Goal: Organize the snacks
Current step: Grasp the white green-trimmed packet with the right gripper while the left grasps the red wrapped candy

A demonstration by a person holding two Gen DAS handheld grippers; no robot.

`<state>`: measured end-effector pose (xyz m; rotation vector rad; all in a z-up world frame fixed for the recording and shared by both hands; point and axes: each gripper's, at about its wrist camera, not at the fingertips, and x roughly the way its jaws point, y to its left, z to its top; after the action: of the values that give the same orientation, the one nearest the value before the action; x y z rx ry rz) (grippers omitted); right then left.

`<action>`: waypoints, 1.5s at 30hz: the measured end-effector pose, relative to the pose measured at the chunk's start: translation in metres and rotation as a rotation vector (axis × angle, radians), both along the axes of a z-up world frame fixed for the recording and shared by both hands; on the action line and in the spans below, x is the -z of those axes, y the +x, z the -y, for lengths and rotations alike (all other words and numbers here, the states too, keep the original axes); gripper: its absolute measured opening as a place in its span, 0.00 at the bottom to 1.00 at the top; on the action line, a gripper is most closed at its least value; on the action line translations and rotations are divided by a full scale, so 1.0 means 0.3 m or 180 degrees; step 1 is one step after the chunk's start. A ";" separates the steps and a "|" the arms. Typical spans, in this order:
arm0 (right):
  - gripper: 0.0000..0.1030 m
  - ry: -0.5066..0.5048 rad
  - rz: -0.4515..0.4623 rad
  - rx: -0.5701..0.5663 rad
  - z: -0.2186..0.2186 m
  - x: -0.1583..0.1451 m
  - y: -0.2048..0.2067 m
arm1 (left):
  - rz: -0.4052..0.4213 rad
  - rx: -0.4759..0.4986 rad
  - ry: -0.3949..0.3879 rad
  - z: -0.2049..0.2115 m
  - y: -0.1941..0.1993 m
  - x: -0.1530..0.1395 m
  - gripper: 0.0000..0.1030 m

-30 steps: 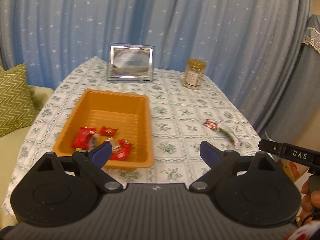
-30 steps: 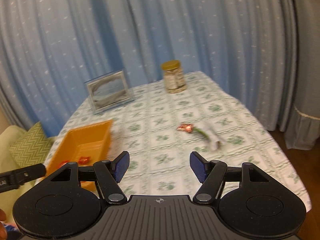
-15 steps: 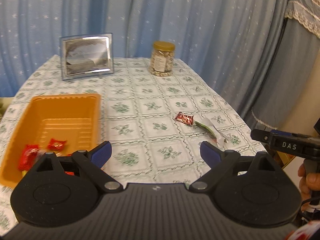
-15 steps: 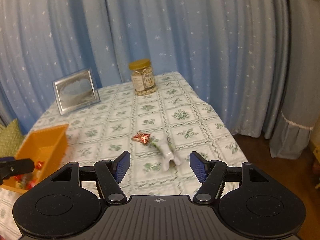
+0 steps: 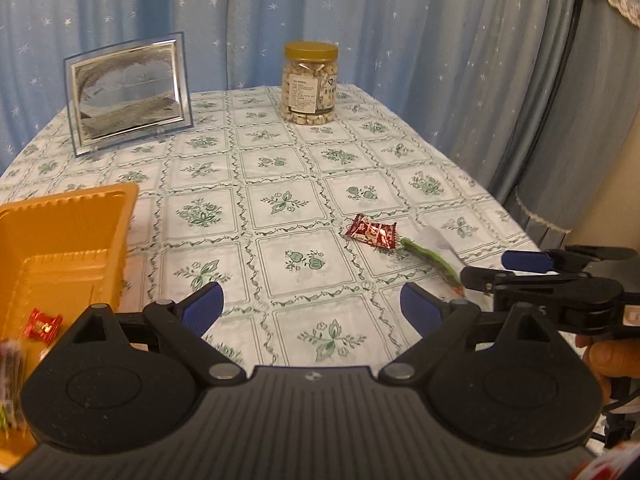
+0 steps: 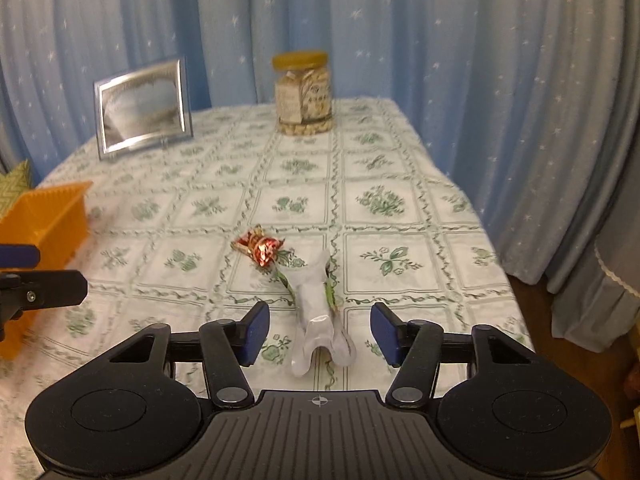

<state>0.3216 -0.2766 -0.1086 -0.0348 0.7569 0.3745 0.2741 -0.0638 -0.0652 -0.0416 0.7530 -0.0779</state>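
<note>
Wrapper (image 6: 318, 312) | between closing right gripper (image 6: 319, 334) jaws | seemingly untouched

- The black left gripper with blue pads (image 5: 310, 306) is hovering, jaws wide apart, right of the orange plastic tray (image 5: 64, 240).
- A red foil snack packet (image 5: 371, 232) is lying farther right of that tray.

A home room: blue star-speckled curtains (image 5: 360, 20) behind a table in green floral-patterned cloth (image 5: 280, 184), with a silver-edged picture frame (image 5: 128, 96).
</note>
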 end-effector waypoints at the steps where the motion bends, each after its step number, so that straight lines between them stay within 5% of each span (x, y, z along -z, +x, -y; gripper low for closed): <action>1: 0.50 -0.0013 -0.0016 -0.0023 -0.006 0.014 0.015 | -0.0008 0.0005 0.0023 0.004 0.013 0.010 0.92; 9: 0.31 -0.0204 -0.0005 -0.0126 -0.056 0.086 0.088 | -0.0052 -0.0005 0.0019 0.015 0.102 0.071 0.92; 17: 0.29 0.0065 0.0074 0.0147 0.002 0.055 0.100 | 0.0019 0.0060 0.0034 0.055 0.205 0.123 0.91; 22: 0.29 0.0169 0.0084 0.0251 0.034 0.029 0.116 | 0.0145 0.0170 -0.0181 0.067 0.293 0.153 0.91; 31: 0.29 0.0192 0.0054 0.0429 0.066 0.047 0.131 | 0.0205 0.0675 0.0019 0.156 0.407 0.227 0.73; 34: 0.29 0.0197 0.0024 0.0463 0.075 0.056 0.132 | 0.0146 0.0726 -0.0002 0.168 0.425 0.253 0.69; 41: 0.29 0.0187 0.0019 0.0485 0.075 0.059 0.122 | 0.0133 0.0743 0.0137 0.186 0.424 0.268 0.36; 45: 0.29 0.0218 0.0014 0.0486 0.068 0.051 0.109 | 0.0099 0.0685 0.0120 0.181 0.387 0.249 0.31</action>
<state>0.3543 -0.2971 -0.1240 0.0860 0.7370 0.2547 0.3902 -0.1180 -0.1400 0.0766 0.7259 -0.2686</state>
